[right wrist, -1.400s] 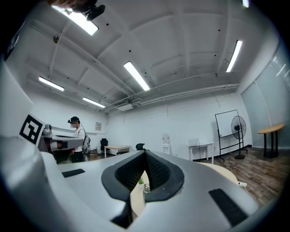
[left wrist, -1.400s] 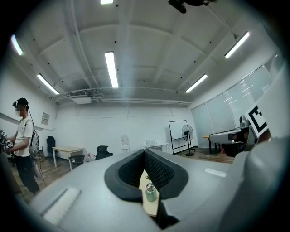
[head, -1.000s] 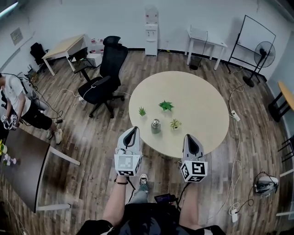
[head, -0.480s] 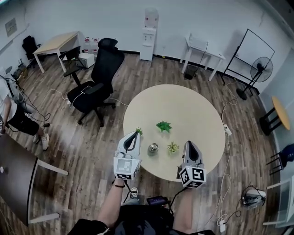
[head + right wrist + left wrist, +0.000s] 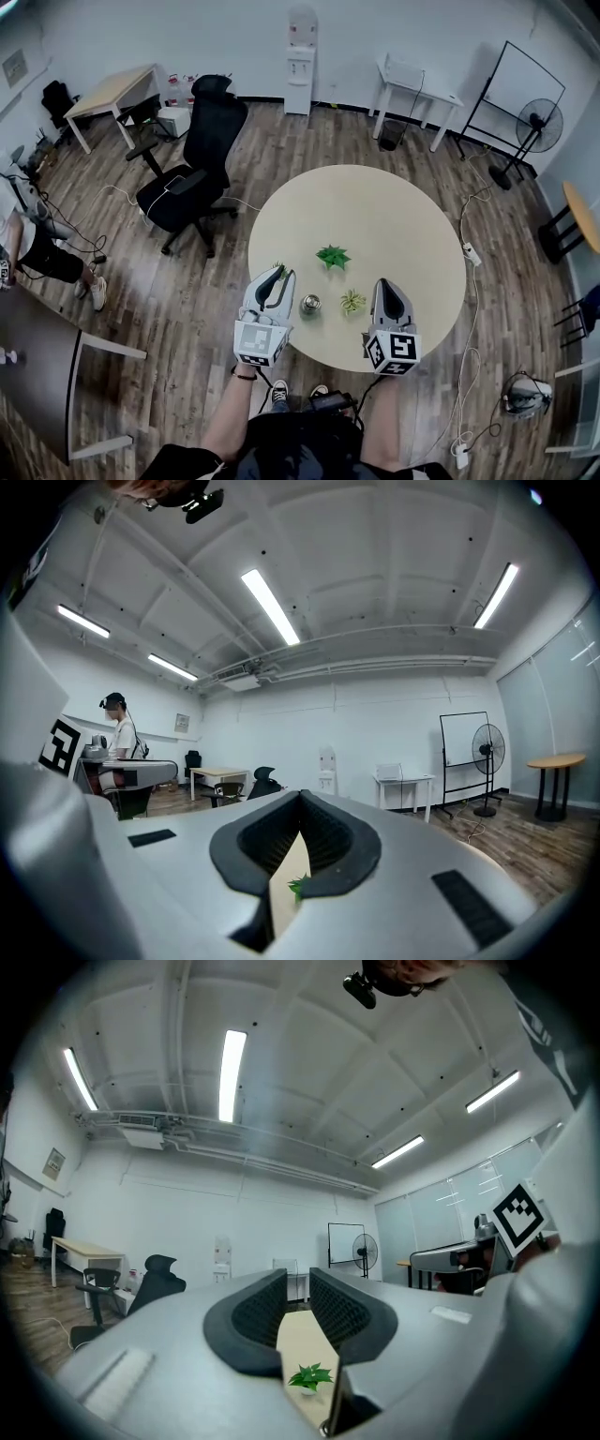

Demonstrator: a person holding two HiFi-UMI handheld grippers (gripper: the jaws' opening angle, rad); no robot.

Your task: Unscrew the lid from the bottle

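Here we hold both grippers at the near edge of the round worktop [image 5: 394,216]. The bottle [image 5: 310,306] stands upright on the worktop close to that edge, between the two grippers and touching neither, nearer the left gripper [image 5: 277,273] than the right gripper [image 5: 384,285]. Its lid [image 5: 310,300] sits on top, not taken off. In the left gripper view the fingers [image 5: 258,1312] are opening, with a narrow gap between them and nothing inside it; through the gap we see only a strip of worktop and a green potted plant [image 5: 309,1377] farther off. In the right gripper view the fingers [image 5: 328,841] are pressed together at their tips and hold nothing. A smaller plant [image 5: 353,301] stands just beside the bottle, toward the right gripper. A black office chair [image 5: 202,150] stands on the wooden floor beyond the worktop.
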